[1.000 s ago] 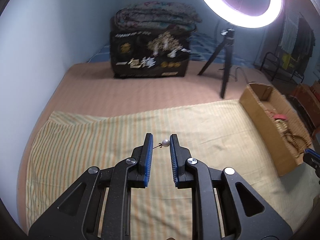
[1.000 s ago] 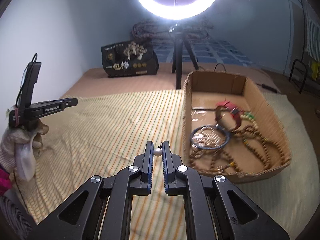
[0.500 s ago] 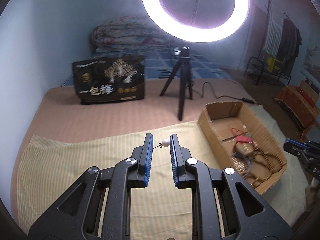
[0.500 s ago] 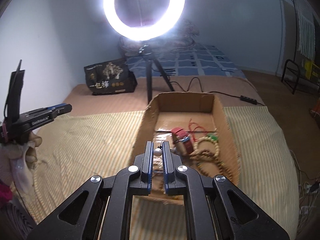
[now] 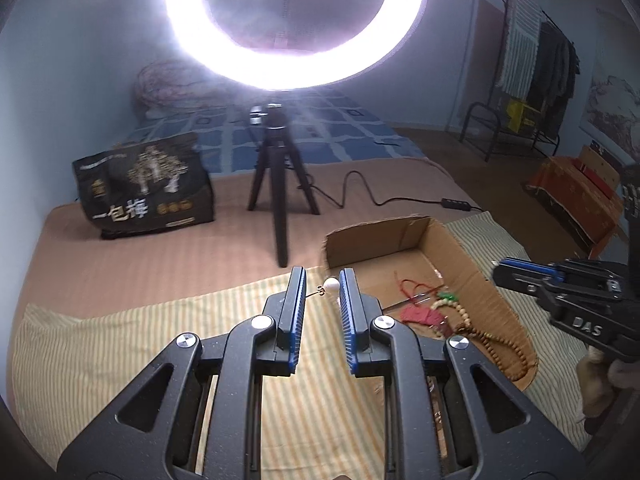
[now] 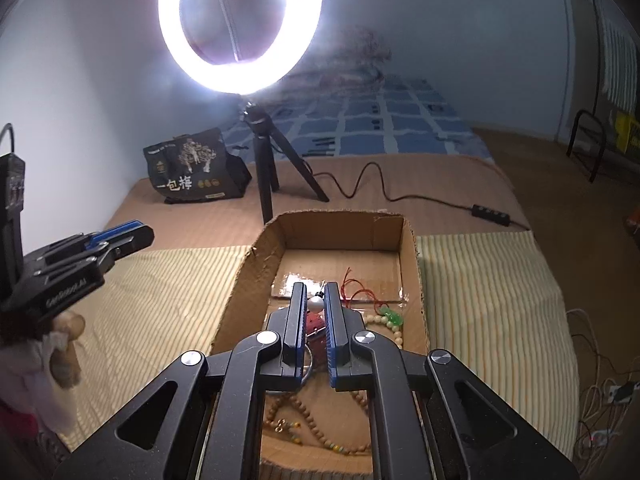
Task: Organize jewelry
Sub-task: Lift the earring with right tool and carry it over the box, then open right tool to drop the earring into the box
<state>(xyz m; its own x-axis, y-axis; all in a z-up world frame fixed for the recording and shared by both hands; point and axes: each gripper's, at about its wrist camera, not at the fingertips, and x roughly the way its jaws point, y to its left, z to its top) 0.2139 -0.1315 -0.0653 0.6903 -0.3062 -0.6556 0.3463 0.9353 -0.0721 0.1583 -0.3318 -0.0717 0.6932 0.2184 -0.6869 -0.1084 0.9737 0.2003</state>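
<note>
Pearl earrings, one per gripper: left gripper (image 5: pixel 323 286) pinches a pearl earring (image 5: pixel 330 285) at its fingertips, over the striped cloth (image 5: pixel 120 344) just beside the cardboard box (image 5: pixel 472 264). Right gripper (image 6: pixel 316 300) is clamped narrow on its pearl (image 6: pixel 315 303), above the box interior with the bead strands (image 6: pixel 320 436).

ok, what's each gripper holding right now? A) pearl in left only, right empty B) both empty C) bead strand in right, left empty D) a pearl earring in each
D: the left gripper pinches a pearl earring and the right gripper another pearl earring, the right one above the cardboard box.
</note>
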